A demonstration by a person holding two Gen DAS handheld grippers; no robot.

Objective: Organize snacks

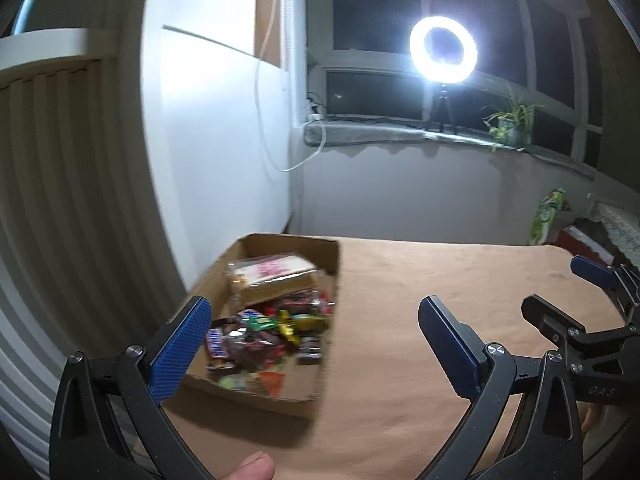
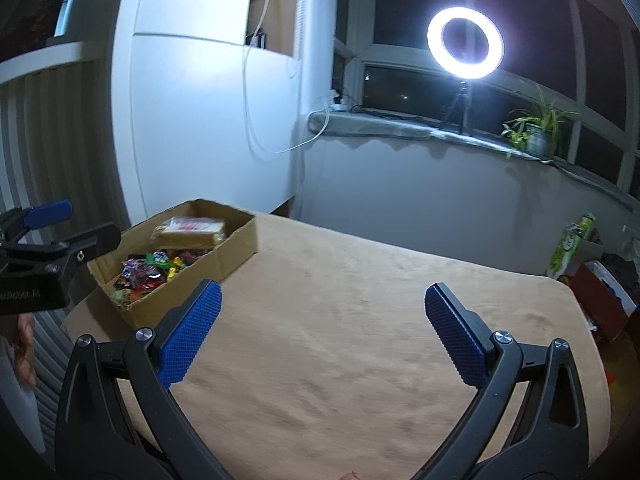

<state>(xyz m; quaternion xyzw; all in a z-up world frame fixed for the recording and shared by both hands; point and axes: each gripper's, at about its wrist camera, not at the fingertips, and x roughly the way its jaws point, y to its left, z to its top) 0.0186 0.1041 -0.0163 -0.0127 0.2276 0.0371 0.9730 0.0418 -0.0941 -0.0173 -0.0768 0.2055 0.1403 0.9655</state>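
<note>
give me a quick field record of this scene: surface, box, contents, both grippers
surface: tan table, bare apart from the box
box: open cardboard box at the table's far left corner
contents: wrapped snacks, clear packet at the far end
left gripper: open, holds nothing
right gripper: open, holds nothing

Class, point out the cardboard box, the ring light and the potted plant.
cardboard box (image 2: 236, 246), right wrist view, its long side wall
ring light (image 2: 465, 42), right wrist view, its glowing rim
potted plant (image 2: 536, 142), right wrist view, its pot
</note>
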